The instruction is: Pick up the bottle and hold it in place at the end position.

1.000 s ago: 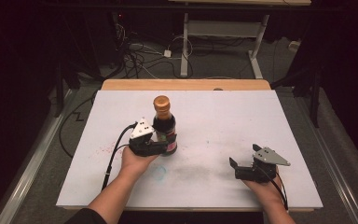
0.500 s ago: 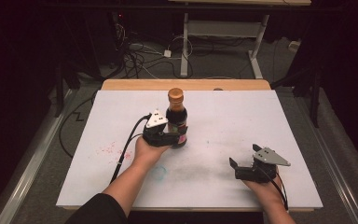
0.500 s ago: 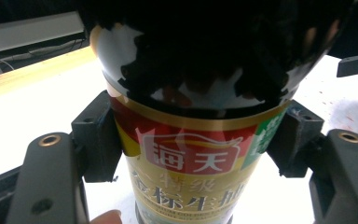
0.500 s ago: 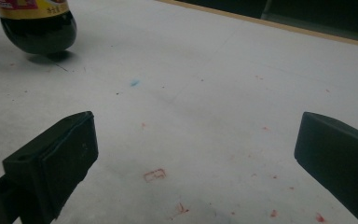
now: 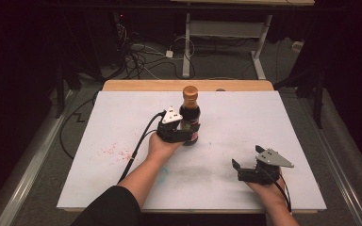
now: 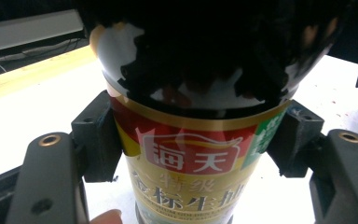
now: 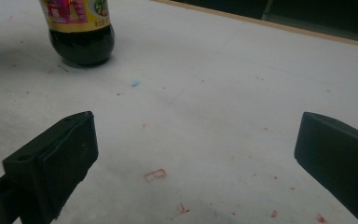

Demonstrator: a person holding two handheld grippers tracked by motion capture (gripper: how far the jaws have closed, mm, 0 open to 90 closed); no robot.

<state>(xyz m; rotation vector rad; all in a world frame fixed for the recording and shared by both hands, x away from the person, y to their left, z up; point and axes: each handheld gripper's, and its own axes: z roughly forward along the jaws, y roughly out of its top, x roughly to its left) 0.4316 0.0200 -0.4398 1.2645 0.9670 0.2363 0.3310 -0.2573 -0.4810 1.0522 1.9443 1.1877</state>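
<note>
A dark sauce bottle (image 5: 190, 112) with an orange-brown cap and a red and gold label stands upright near the middle of the white board (image 5: 273, 117). My left gripper (image 5: 192, 135) is shut on its lower body from the near side. In the left gripper view the pads press both sides of the bottle's label (image 6: 191, 163), and a fingertip of the hand shows at the bottom edge. My right gripper (image 5: 246, 156) rests low at the board's front right, open and holding nothing. The right gripper view shows the wide gap of my right gripper (image 7: 196, 154) and the bottle's base (image 7: 81, 42) far off on the board.
A wooden strip (image 5: 136, 85) runs along the board's back edge. Beyond it are floor cables (image 5: 141, 52) and a desk frame (image 5: 259, 47). Faint red marks (image 5: 115, 150) stain the board at the left. The left gripper's cable (image 5: 139, 141) trails toward the front.
The left hand has carried the bottle to the right and a little farther back across the board. The right gripper has stayed where it was.
</note>
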